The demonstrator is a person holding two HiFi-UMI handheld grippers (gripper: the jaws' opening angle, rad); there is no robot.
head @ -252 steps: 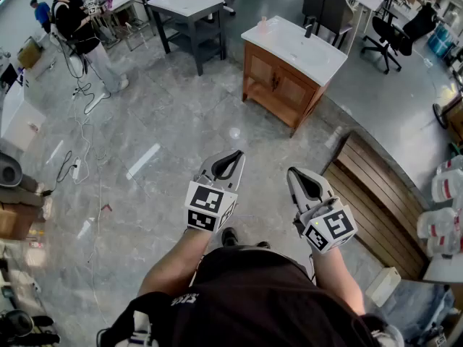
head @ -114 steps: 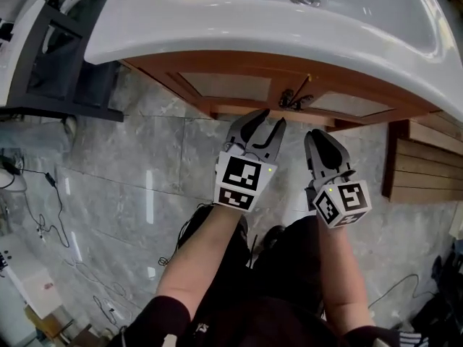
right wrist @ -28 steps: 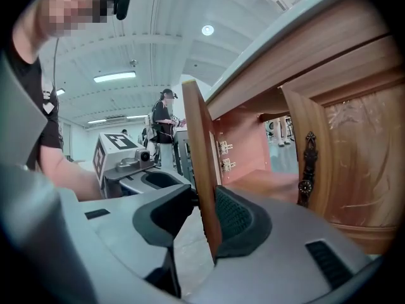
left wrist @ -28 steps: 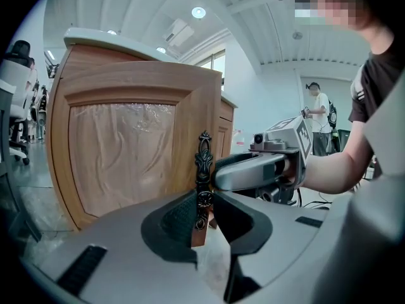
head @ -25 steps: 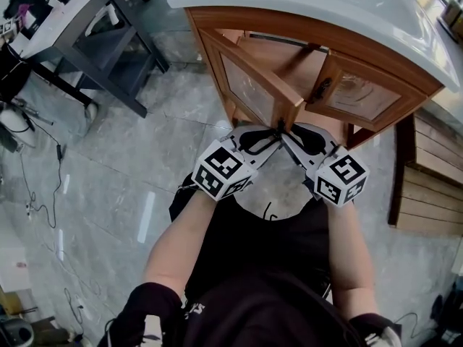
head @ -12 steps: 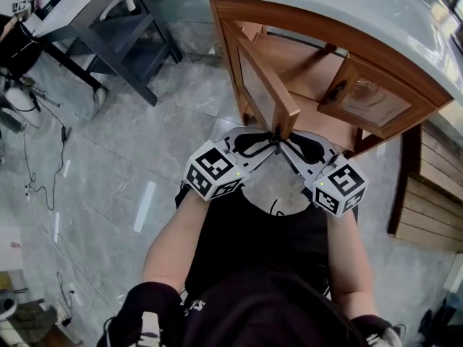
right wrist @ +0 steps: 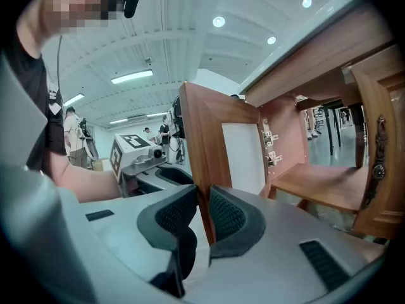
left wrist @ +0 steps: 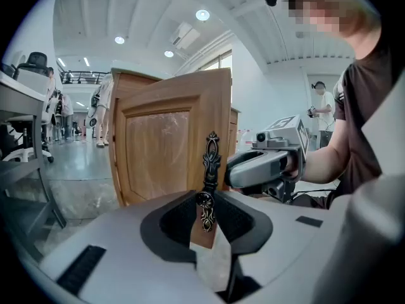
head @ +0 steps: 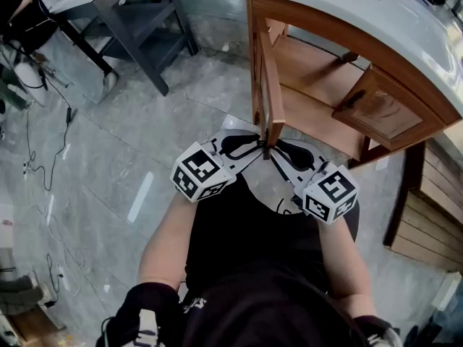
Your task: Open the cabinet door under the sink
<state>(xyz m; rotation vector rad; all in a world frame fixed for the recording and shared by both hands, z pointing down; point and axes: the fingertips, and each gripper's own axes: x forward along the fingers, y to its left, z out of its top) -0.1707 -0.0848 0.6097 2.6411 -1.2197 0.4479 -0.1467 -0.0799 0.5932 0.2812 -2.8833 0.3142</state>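
Under the white sink top (head: 347,6), the wooden cabinet's left door (head: 269,85) stands swung out, its free edge pointing at me. My left gripper (head: 255,144) has the dark ornate door handle (left wrist: 209,170) between its pads, close on each side of the knob, and its jaws are opening. My right gripper (head: 275,149) comes from the other side. Its jaws are closing, and the pads touch both faces of the door's edge (right wrist: 202,144). The right door (head: 380,114) hangs partly open, and the inner shelf (right wrist: 316,189) shows.
A dark table (head: 123,13) stands to the left over grey stone floor, with cables (head: 51,143) along the left. A slatted wooden platform (head: 427,223) lies to the right. My legs are right behind both grippers. People stand in the far background.
The left door has swung wider, from slanted to edge-on toward me. Both grippers have moved with its free edge, staying together at the handle.
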